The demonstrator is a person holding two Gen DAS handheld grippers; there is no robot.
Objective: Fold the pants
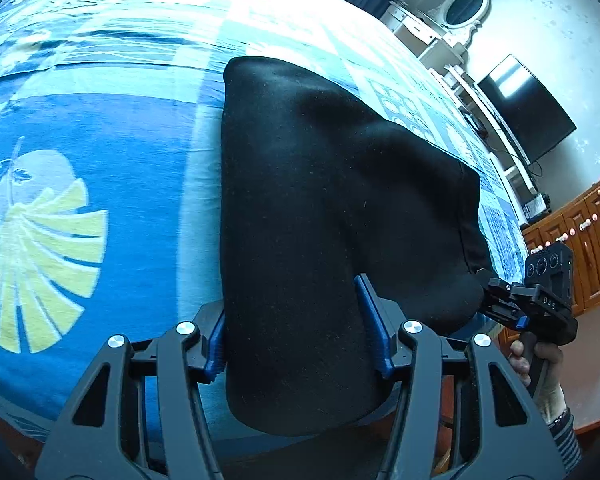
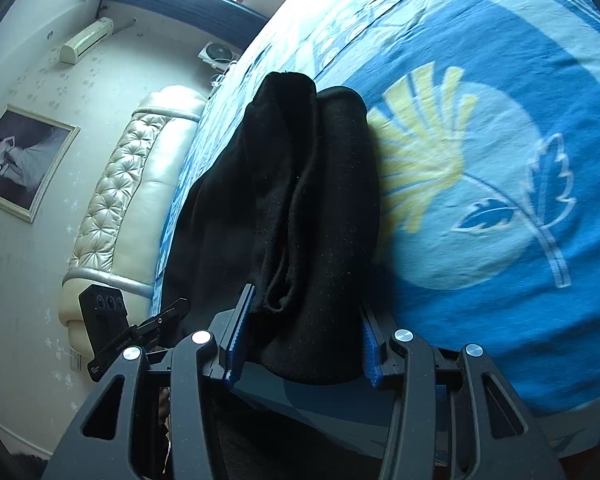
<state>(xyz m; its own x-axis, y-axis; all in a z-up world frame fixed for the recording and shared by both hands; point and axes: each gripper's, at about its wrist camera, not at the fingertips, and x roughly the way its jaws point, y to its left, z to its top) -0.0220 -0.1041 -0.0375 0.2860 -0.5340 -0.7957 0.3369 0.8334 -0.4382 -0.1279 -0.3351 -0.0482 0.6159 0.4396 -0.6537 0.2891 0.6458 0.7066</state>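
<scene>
The black pants (image 1: 320, 208) lie on the blue patterned blanket (image 1: 100, 128), bunched into a thick dark fold. My left gripper (image 1: 296, 332) is shut on one end of the pants, the cloth filling the space between its blue pads. My right gripper (image 2: 304, 340) is shut on the other end of the pants (image 2: 300, 200), where several folded layers show between its pads. The right gripper also shows in the left wrist view (image 1: 500, 300), at the pants' right corner. The left gripper shows in the right wrist view (image 2: 156, 324), at the lower left.
The bed's cream tufted headboard (image 2: 132, 200) stands left in the right wrist view. A wall television (image 1: 528, 108), white shelves (image 1: 440, 36) and a wooden cabinet (image 1: 580, 240) stand past the bed's right edge. The blanket (image 2: 500, 160) stretches wide to the right of the pants.
</scene>
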